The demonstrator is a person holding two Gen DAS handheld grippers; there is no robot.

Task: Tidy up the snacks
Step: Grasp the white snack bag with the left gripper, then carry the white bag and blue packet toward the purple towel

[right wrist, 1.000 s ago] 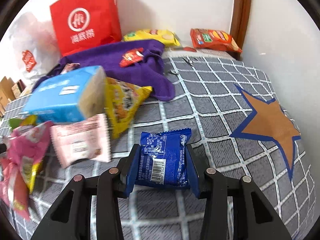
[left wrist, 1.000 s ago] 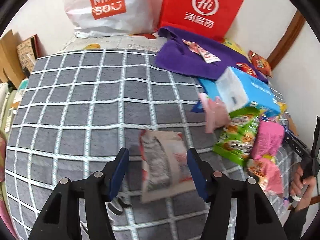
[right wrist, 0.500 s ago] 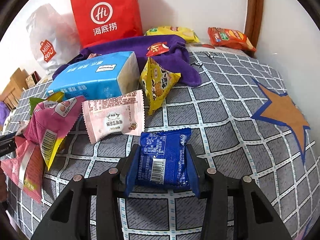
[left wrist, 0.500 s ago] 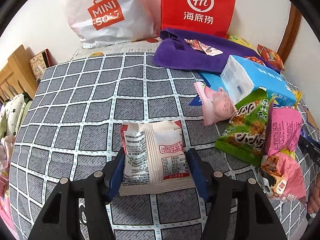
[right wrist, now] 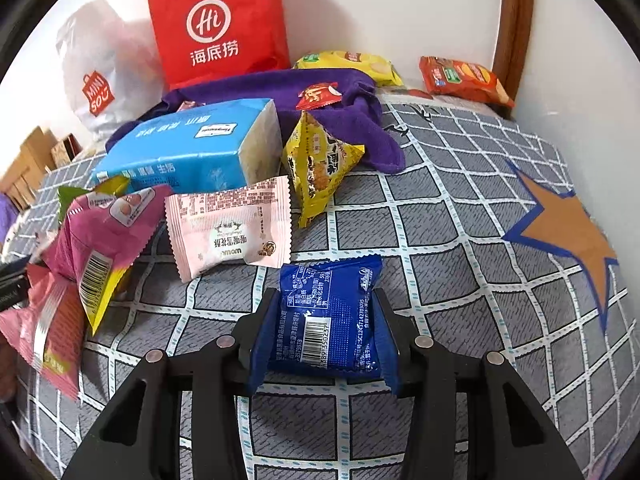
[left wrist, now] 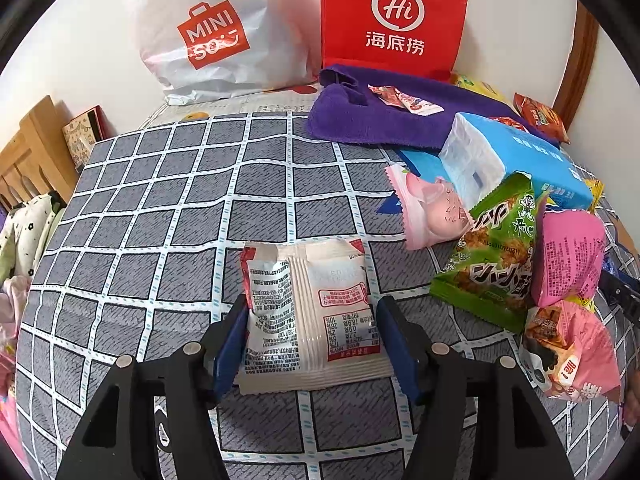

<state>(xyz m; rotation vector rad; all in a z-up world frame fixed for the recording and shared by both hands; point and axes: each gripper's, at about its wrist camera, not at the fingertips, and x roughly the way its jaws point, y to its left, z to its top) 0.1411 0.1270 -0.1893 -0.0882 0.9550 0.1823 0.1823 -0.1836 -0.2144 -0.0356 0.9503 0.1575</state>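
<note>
Left claw (left wrist: pixel 308 344): blue pads flank a white foil snack packet with red label print (left wrist: pixel 310 316), pads against its two side edges, jaws easing open a little; packet resting flat on the grey grid-patterned bed cover (left wrist: pixel 160 216). Whether pressed or merely bracketed, hard to tell; reads as a loose clamp.

Right claw (right wrist: pixel 320 336): clamped on a blue crinkled snack packet with white barcode (right wrist: pixel 330 316), pads pinching both sides, packet low over the cover.

Outward from left claw: loose pile at 2 to 3 o'clock, with green crisp bag (left wrist: pixel 496 256), pink pouches (left wrist: pixel 568 256), pale blue tissue pack (left wrist: pixel 516 160). Purple towel (left wrist: pixel 384 116) at 1 o'clock, red paper bag (left wrist: pixel 394 20) and white plastic shopping bag (left wrist: pixel 216 36) at 12, against the wall.

Step, by judgement: laying sorted packets on open cover, away from the pile. Next: full release on both sides, lift straight back to avoid dragging packets, then back to the pile.
</note>
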